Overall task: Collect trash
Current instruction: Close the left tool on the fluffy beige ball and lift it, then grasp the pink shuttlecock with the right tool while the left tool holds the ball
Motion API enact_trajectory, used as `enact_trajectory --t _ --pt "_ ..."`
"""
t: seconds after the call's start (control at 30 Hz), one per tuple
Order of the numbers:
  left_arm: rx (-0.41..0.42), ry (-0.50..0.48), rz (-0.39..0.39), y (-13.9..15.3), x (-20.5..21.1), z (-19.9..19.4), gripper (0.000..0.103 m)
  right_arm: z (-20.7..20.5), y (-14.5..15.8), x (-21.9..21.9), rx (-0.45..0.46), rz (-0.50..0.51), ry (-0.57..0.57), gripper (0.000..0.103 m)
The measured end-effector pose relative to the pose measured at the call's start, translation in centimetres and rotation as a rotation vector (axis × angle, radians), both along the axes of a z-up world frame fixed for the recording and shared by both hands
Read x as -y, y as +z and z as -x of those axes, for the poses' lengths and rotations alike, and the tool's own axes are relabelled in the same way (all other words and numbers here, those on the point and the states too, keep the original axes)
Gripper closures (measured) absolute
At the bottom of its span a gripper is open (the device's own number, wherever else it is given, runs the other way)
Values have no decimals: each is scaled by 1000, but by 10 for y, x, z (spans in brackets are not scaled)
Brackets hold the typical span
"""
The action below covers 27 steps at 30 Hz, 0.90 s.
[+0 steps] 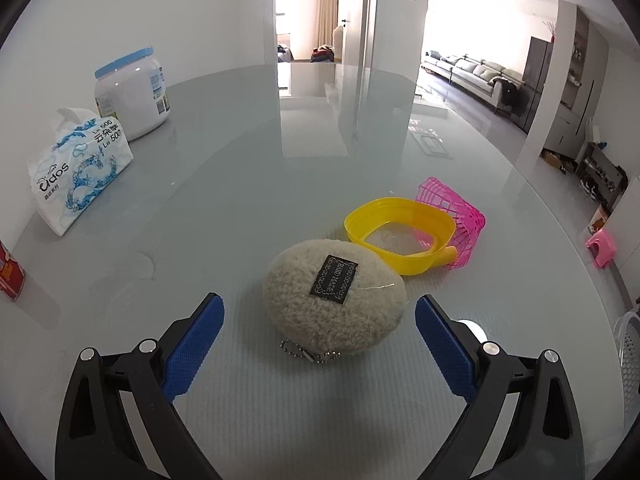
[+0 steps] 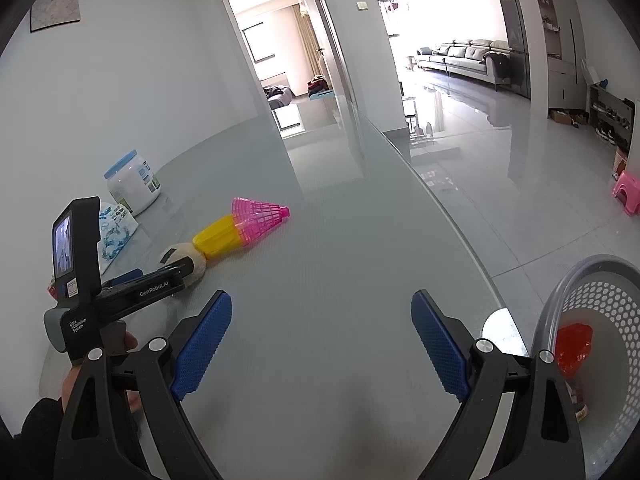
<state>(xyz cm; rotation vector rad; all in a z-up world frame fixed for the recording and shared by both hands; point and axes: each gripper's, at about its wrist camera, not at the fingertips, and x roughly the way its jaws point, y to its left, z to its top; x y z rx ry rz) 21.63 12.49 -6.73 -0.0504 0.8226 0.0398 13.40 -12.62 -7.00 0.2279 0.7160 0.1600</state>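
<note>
The left tool [image 1: 318, 320] hangs spread wide over the glass worktop [image 1: 248, 184], its 2 blue pads flanking the near half of a beige fluffy pouch [image 1: 334, 306] without touching it. The pouch lies flat, long axis running left to right, black label up and bead chain [image 1: 310, 354] toward the tool. Just beyond it sit a yellow funnel [image 1: 400, 236] and a pink shuttlecock [image 1: 450, 216]. The right tool [image 2: 320, 340] is spread too, gripping nothing, beside a basket [image 2: 608, 320] holding a red wrapper [image 2: 574, 346].
</note>
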Motion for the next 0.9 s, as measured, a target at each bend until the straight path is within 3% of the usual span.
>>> enact_trajectory --t 0.17,0.27,0.43,0.63,0.9 --pt "-20 -13 42 -4 -7 -7 34 -14 -2 -7 -7 3 -1 16" --pt "-14 -5 45 -3 -12 -5 39 -23 -6 -13 -16 9 4 16" --pt "28 38 27 6 -21 4 41 -48 -5 -30 -16 30 22 16" --pt "107 113 -58 17 -35 8 41 -86 -2 -65 0 106 44 16" --pt "80 155 -28 11 -52 0 41 -130 -17 -103 -35 220 43 16"
